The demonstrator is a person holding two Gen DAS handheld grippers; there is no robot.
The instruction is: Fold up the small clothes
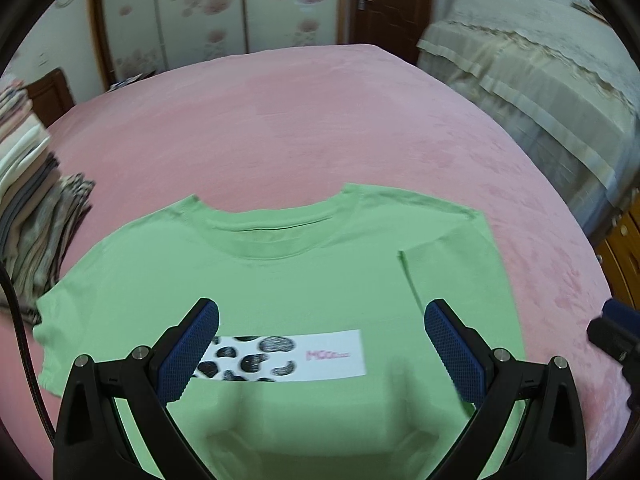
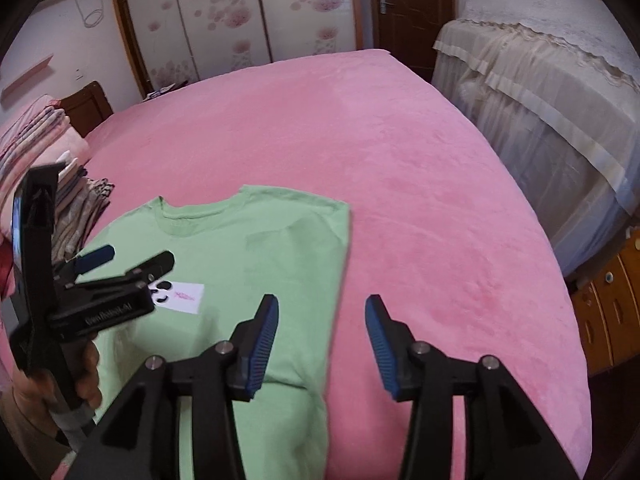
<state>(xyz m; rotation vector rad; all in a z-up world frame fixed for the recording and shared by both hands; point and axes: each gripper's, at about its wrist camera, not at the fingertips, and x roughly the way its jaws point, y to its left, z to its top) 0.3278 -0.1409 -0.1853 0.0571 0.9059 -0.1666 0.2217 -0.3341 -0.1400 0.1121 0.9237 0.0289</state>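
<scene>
Green T-shirt (image 1: 304, 280) lies flat and face up on the pink bed cover (image 1: 320, 128), its collar toward the far end of the bed and its hem toward the cameras, so its long axis runs from near to far. Its right sleeve (image 1: 452, 280) is folded inward over the chest, giving that side a straight edge; the left sleeve (image 1: 60, 320) is spread out to the side. A white printed panel (image 1: 288, 356) with black blotches and small pink lettering crosses the chest; the lettering is too blurred to read.

The left gripper (image 1: 322, 340) hovers over the chest, fingers wide apart with nothing between them. The right gripper (image 2: 322, 340) hangs over the shirt's folded right edge, fingers apart and empty, one above the fabric and the other above the bed cover. In the right wrist view the left gripper's body covers part of the printed panel, and a hand (image 2: 86, 376) grips its handle.

The shirt's hem is cut off by the bottom of both views, behind the gripper frames. A stack of folded clothes (image 1: 28, 200) sits at the bed's left edge, partly cropped. Beyond the bed stand wardrobe doors with a pink flower pattern (image 2: 224, 16), a dark wooden door (image 2: 408, 12), and furniture under a beige lace-edged cover (image 2: 540, 92) at right.
</scene>
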